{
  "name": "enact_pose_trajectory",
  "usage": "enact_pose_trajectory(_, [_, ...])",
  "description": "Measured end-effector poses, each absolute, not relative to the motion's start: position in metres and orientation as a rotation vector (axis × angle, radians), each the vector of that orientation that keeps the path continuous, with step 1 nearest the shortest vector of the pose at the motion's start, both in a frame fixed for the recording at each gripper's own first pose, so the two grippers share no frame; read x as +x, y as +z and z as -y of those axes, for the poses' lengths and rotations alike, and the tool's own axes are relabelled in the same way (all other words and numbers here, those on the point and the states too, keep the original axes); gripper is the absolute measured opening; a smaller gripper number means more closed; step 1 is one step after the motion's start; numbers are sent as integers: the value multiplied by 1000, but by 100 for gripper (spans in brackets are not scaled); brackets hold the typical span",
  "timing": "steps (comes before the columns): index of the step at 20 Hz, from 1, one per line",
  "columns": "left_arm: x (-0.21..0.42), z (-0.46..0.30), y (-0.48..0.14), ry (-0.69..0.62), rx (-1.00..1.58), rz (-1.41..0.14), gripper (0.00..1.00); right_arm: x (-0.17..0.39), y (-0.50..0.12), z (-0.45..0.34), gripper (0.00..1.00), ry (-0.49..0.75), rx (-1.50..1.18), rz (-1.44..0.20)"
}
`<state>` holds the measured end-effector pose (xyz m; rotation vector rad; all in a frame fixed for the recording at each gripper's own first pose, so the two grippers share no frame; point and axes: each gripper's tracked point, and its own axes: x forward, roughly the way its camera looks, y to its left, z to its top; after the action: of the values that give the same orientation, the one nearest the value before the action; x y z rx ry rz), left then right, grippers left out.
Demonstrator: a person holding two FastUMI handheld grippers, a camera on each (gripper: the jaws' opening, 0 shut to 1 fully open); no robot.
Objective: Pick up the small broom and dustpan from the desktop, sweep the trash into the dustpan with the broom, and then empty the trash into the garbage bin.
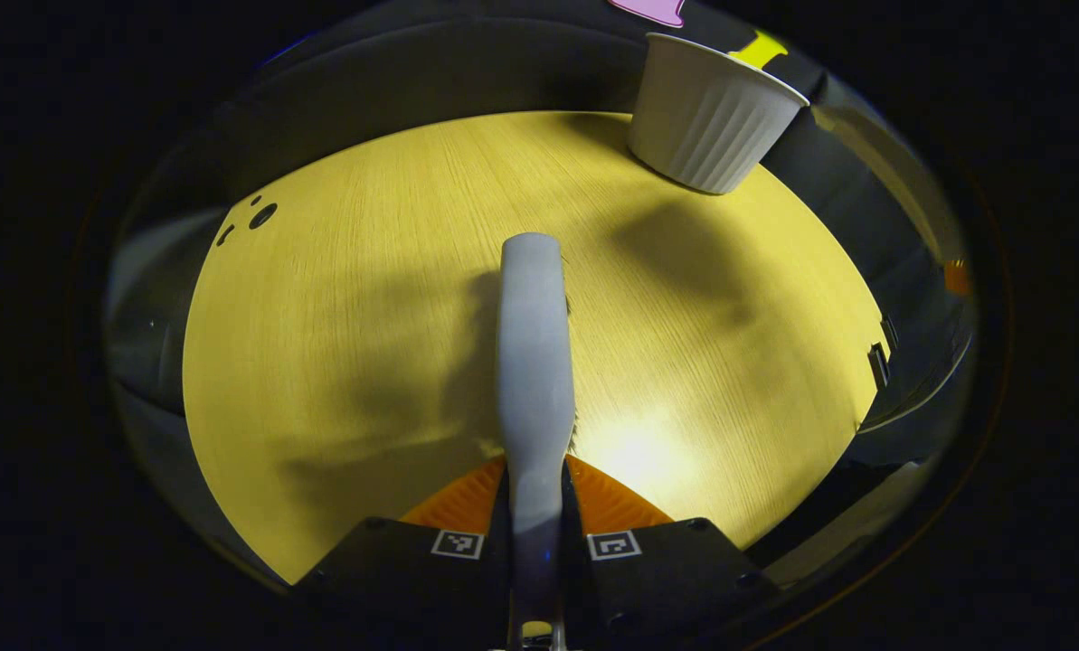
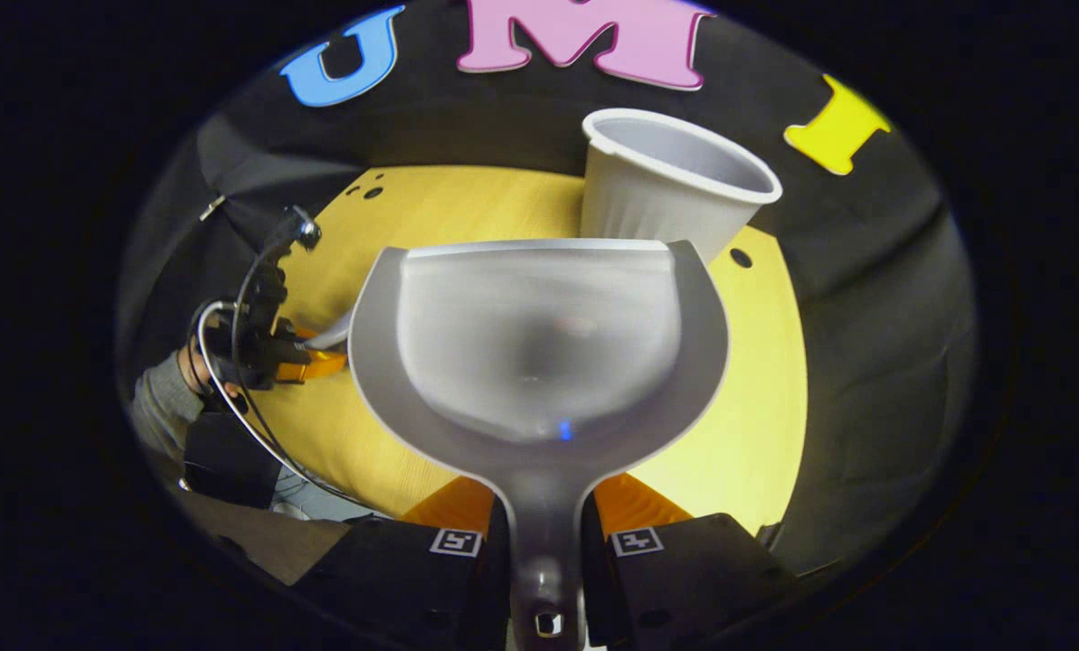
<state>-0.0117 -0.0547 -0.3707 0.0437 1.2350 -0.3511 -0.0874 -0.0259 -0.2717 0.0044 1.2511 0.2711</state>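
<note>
My left gripper (image 1: 535, 506) is shut on the pale grey broom (image 1: 534, 362). The broom runs straight ahead from the fingers, low over the yellow wooden desktop (image 1: 340, 316), with a few dark bristles showing along its right side. The white ribbed garbage bin (image 1: 711, 117) stands at the desktop's far right edge. My right gripper (image 2: 544, 524) is shut on the handle of the grey dustpan (image 2: 539, 344). The pan is raised and its scoop faces the camera, just in front of the bin (image 2: 666, 181). Off to the left in the right gripper view, the left gripper (image 2: 308, 357) holds the broom (image 2: 331, 336).
A hand in a grey sleeve (image 2: 164, 398) holds the left gripper, with cables looping around it. Small dark holes (image 1: 261, 215) mark the desktop's far left; another hole (image 2: 740, 258) lies beside the bin. Black cloth walls surround the desktop.
</note>
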Motion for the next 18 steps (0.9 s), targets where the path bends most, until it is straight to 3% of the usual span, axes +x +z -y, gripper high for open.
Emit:
enact_pose_trajectory(7, [-13,53,-375,-301,56,-1239,31,-93,-360,-12,37,238,-10,-1301])
enact_pose_trajectory(10, [-16,55,-377,-277,35,-1246,28,-95,-384,-22,40,239,-1,-1318])
enact_pose_trajectory(11, [-15,55,-377,-271,33,-1244,28,-96,-394,-26,37,243,-2,-1322])
enact_pose_trajectory(18, [-16,54,-376,-232,77,-1254,28,-101,-424,-35,37,243,20,-1353])
